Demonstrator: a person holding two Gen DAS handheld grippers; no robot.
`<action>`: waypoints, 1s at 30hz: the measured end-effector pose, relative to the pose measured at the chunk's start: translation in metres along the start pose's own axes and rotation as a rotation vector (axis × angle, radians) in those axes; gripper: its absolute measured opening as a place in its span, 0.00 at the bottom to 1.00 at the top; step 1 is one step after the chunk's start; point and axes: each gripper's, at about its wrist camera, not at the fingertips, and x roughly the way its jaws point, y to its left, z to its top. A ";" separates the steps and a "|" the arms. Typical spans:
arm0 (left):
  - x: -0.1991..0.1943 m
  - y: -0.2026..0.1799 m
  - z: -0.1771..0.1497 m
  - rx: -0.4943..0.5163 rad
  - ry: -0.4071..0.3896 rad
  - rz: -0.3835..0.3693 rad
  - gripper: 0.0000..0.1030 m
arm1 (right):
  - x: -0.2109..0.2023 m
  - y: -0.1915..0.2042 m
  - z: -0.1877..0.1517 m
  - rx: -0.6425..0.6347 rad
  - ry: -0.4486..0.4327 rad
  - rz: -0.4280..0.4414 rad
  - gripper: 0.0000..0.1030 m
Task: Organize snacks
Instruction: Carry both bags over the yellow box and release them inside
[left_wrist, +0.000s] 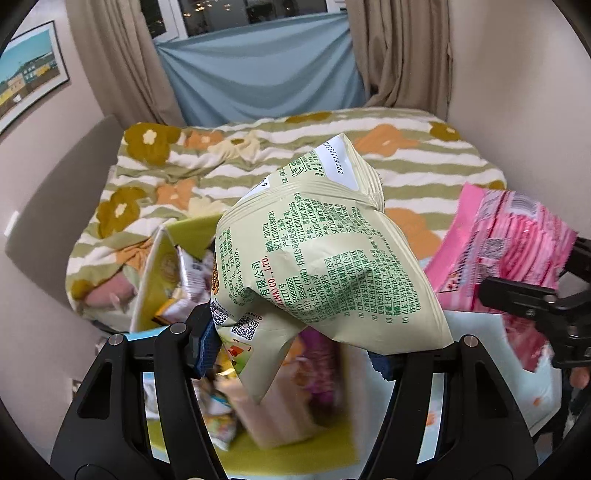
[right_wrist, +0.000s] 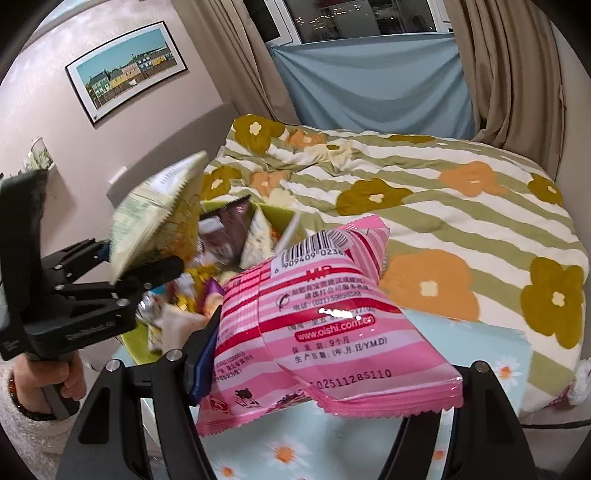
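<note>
Jaws, left: closed on the lower edge of a green bag (left_wrist: 325, 258), which stands up from the left gripper (left_wrist: 295, 347) and fills the middle of the left wrist view.
Jaws, right: closed on the bottom of a pink bag (right_wrist: 325, 317), held up in the right gripper (right_wrist: 325, 373).
Green bag: pale green, crumpled, printed with green Chinese text and a QR code; held above the box.
Pink bag: pink and white stripes, barcode near its top, a web address on a red band; held to the right of the green bag, above a pale blue cloth (right_wrist: 461, 343) with daisies.
Box: a yellow-green box (left_wrist: 199, 225) sits below and behind the green bag, holding several small packets (left_wrist: 192, 277); blurred in places.
Bed: a quilt (right_wrist: 424, 166) with green and white stripes and orange and olive flowers lies behind everything.
Room: blue sheet (right_wrist: 369, 77) over the window, beige curtains (right_wrist: 517, 74), a framed picture (right_wrist: 125, 70) of houses on the left wall.
Hand: the left hand (right_wrist: 48, 384), in a fuzzy white sleeve, grips its handle.
</note>
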 end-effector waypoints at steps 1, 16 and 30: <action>0.006 0.005 0.000 0.003 0.006 -0.001 0.61 | 0.004 0.006 0.002 0.007 0.000 0.001 0.65; 0.026 0.053 -0.017 0.032 0.017 -0.106 1.00 | 0.030 0.049 0.001 0.070 0.015 -0.092 0.65; -0.006 0.134 -0.044 -0.011 -0.016 -0.073 1.00 | 0.053 0.118 0.033 0.051 -0.037 -0.070 0.65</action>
